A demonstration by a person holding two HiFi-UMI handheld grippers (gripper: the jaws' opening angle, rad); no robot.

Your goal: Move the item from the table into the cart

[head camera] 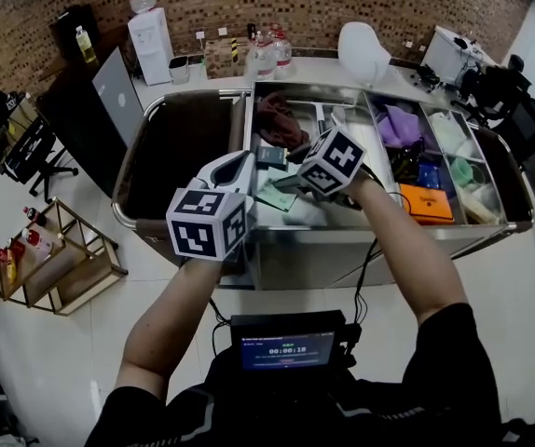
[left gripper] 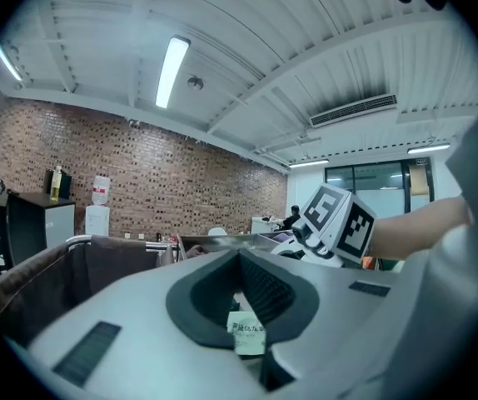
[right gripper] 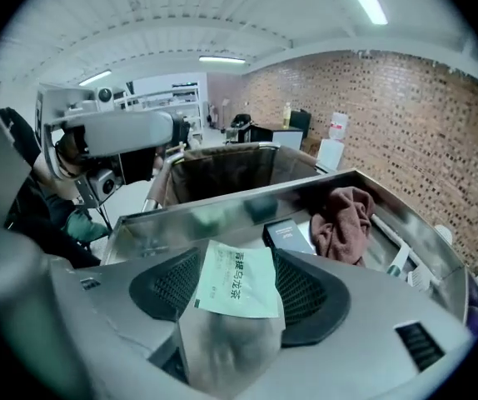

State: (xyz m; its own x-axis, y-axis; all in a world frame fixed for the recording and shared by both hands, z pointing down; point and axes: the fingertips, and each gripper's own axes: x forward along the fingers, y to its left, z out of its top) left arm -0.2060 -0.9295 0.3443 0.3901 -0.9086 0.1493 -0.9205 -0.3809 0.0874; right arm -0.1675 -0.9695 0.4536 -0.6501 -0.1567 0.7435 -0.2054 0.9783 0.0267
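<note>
A pale green printed sachet (right gripper: 237, 282) lies between the jaws of my right gripper (right gripper: 237, 261), which stand wide apart; the pads do not press it. From the head view that sachet (head camera: 275, 196) shows over the steel table (head camera: 342, 236), just under my right gripper (head camera: 284, 186). My left gripper (head camera: 241, 164) hovers near the table's left edge, beside the brown-lined cart (head camera: 170, 156). Its jaws are shut, and a small printed packet (left gripper: 247, 333) is pinched between them at my left gripper (left gripper: 241, 261). Only a corner of that packet shows.
On the table lie a maroon cloth (head camera: 277, 119), a dark box (head camera: 270, 156), purple things (head camera: 398, 124) and an orange packet (head camera: 426, 203) in compartments. A wooden shelf (head camera: 58, 264) stands on the floor at left. A water dispenser (head camera: 148, 35) is at the back wall.
</note>
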